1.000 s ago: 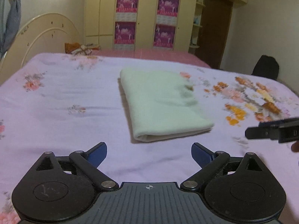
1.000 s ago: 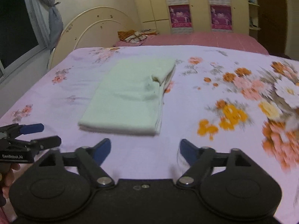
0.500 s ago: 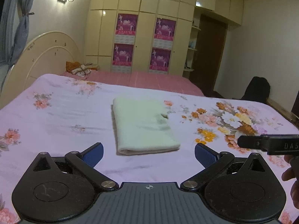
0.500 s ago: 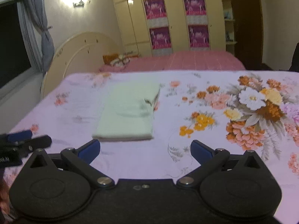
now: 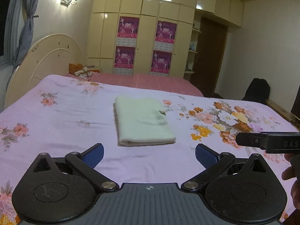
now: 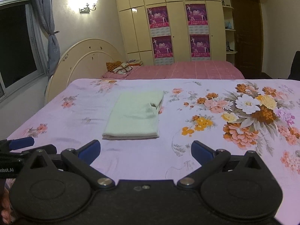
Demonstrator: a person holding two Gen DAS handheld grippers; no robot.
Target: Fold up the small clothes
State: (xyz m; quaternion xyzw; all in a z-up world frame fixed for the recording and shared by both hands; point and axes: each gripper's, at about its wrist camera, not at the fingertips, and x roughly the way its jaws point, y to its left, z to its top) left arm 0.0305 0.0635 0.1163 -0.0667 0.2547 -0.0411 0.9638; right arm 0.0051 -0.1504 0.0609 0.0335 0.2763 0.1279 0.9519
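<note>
A pale green garment (image 5: pixel 142 121) lies folded into a neat rectangle on the lilac flowered bedspread (image 5: pixel 56 123), its thick folded edge nearest me. In the right wrist view the same garment (image 6: pixel 134 115) sits ahead and left of centre. My left gripper (image 5: pixel 149 154) is held open above the bed, well short of the garment, nothing between its blue pads. My right gripper (image 6: pixel 145 150) is also wide open and holds nothing, equally far back. Each gripper shows at the edge of the other's view: the right one (image 5: pixel 268 142), the left one (image 6: pixel 20 146).
A cream headboard (image 5: pixel 45 63) stands at the bed's left end. A second bed with a pink cover (image 5: pixel 146 80) and a bundle of cloth (image 5: pixel 82 71) lies beyond. A tall wardrobe (image 5: pixel 146 37), a dark door (image 5: pixel 210 56) and a black chair (image 5: pixel 258 91) line the far side.
Both grippers have drawn back and risen from the folded garment, which now looks smaller and farther off. The right jaws have spread a little wider. The garment has stayed in place.
</note>
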